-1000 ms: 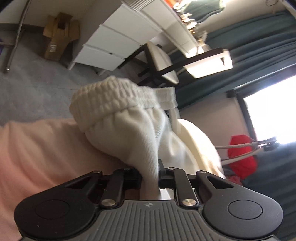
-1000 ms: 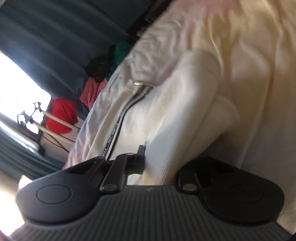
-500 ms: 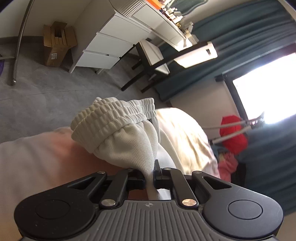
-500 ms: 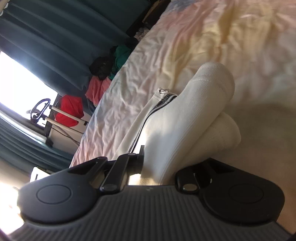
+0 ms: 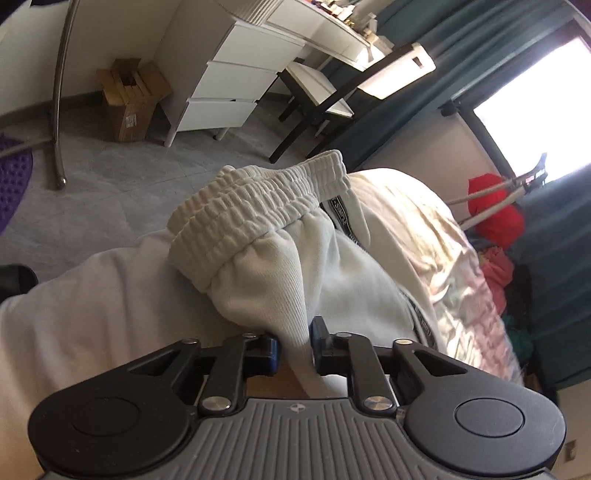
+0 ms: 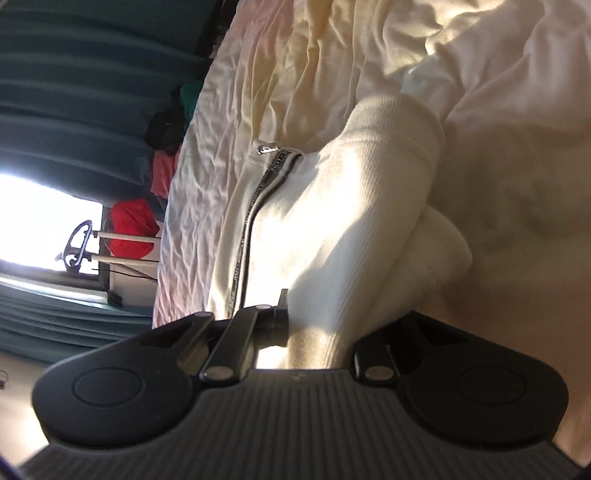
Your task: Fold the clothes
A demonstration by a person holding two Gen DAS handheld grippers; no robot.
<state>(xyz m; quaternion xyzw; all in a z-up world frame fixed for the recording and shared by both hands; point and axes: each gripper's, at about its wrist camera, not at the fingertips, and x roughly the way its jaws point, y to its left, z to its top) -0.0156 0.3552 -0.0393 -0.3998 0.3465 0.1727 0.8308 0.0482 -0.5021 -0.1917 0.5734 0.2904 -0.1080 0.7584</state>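
At lower centre, the left gripper (image 5: 295, 345) pinches the white garment (image 5: 266, 258) below its ribbed waistband; the right gripper (image 6: 317, 325) clamps a ribbed cuff. The garment lies on the bed (image 6: 295, 74); a white desk (image 5: 295, 29) stands upper centre.

Left claw (image 5: 295, 345): black linkage arms w/ silver pivot screws, round black side discs, grey ribbed housing, small round emblem at centre. Right claw (image 6: 319, 314): same build.

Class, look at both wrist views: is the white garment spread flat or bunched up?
Bunched. The garment rises in a lump off the bed, its ribbed hem crumpled, pinched by the left gripper and right gripper.
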